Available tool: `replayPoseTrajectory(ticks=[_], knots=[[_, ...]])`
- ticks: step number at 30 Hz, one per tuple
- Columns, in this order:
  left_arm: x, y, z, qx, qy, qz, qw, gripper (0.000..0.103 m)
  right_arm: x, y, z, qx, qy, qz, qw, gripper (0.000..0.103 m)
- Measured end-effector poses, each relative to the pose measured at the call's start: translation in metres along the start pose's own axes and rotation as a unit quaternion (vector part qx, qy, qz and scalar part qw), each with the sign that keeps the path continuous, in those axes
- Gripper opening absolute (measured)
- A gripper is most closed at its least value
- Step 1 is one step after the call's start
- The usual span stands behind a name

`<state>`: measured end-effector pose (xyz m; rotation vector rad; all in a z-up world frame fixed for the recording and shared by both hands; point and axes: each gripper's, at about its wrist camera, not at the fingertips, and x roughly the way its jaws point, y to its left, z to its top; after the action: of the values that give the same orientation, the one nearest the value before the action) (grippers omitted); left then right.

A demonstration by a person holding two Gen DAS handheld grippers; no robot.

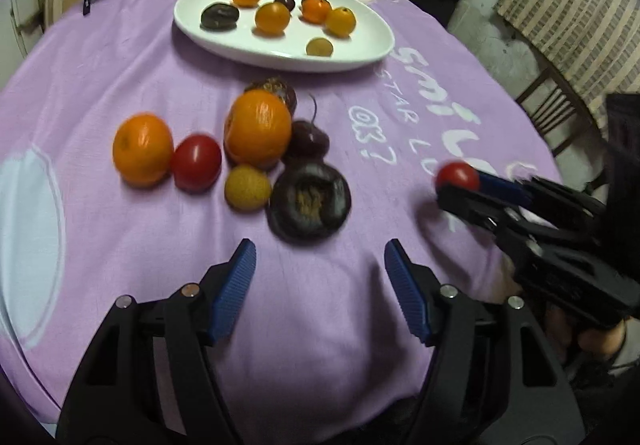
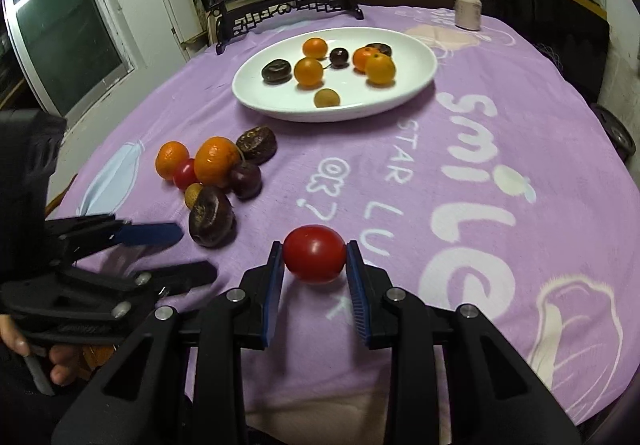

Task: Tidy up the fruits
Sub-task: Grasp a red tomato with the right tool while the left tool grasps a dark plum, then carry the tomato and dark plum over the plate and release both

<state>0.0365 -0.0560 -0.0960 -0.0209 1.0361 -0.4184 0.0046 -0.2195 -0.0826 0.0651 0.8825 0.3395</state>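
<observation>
The right gripper is pointing steeply down toward the purple tablecloth, its blue pads clamping a red tomato from both sides. The tomato is sitting at the fingertips, on the near side of the white oval plate and well apart from it. In the left wrist view the same gripper is reaching in from the right edge, with a hand wrapping its handle.

The left gripper is also angling downward, its fingers standing apart with nothing between them, only cloth below. Just ahead of its tips, a loose cluster of fruit is lying on the near side of the plate: a dark wrinkled fruit nearest, then a small yellow fruit, a second red tomato, two oranges and a dark cherry-like fruit. The plate is holding several small oranges and dark fruits. In the right wrist view a hand is gripping the left gripper's handle.
</observation>
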Motion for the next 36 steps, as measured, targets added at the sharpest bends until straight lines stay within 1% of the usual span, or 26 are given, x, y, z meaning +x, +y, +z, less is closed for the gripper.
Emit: replayPoseTrajectory(ticks=[4,7,11,16,21,23,26,29,31,33,35,36], knots=[[0.013,-0.007,0.014,0.006,-0.009,0.031,0.9995,0.066,-0.006,-0.009,-0.004,0.011,-0.005,0.002,1.0,0.032],[0.019,-0.015,0.019,0.022,-0.018,0.064,0.9976,0.043,-0.011,-0.014,-0.005,0.014,-0.01,0.001,1.0,0.032],[0.016,-0.017,0.016,0.034,-0.018,0.054,0.9978,0.043,-0.01,-0.016,-0.004,0.02,-0.01,0.003,1.0,0.032],[0.006,-0.011,0.012,0.023,-0.015,0.03,0.9992,0.043,-0.004,-0.013,-0.002,0.02,-0.004,0.005,1.0,0.032],[-0.014,-0.004,0.023,0.024,-0.04,0.016,0.9988,0.043,0.0,-0.012,0.01,0.018,-0.003,-0.001,1.0,0.032],[-0.019,0.0,0.033,0.029,-0.052,0.019,0.9981,0.043,0.0,-0.009,0.02,0.013,-0.01,-0.003,1.0,0.032],[-0.02,0.01,0.063,0.024,-0.066,0.037,0.9968,0.043,0.004,-0.006,0.041,0.004,-0.019,-0.002,1.0,0.032],[-0.015,0.02,0.108,0.021,-0.08,0.05,0.9953,0.043,0.013,-0.003,0.084,-0.006,-0.031,0.003,1.0,0.032],[-0.007,0.025,0.143,0.019,-0.085,0.061,0.9943,0.043,0.022,-0.003,0.109,-0.009,-0.034,0.002,0.999,0.032],[0.005,0.031,0.176,0.015,-0.084,0.067,0.9941,0.043,0.039,-0.003,0.141,-0.016,-0.038,-0.007,0.999,0.032],[0.019,0.038,0.2,0.005,-0.077,0.07,0.9946,0.043,0.059,-0.005,0.162,-0.017,-0.034,-0.013,0.999,0.032],[0.03,0.044,0.212,-0.007,-0.07,0.071,0.995,0.043,0.07,-0.007,0.17,-0.015,-0.027,-0.015,0.999,0.032]])
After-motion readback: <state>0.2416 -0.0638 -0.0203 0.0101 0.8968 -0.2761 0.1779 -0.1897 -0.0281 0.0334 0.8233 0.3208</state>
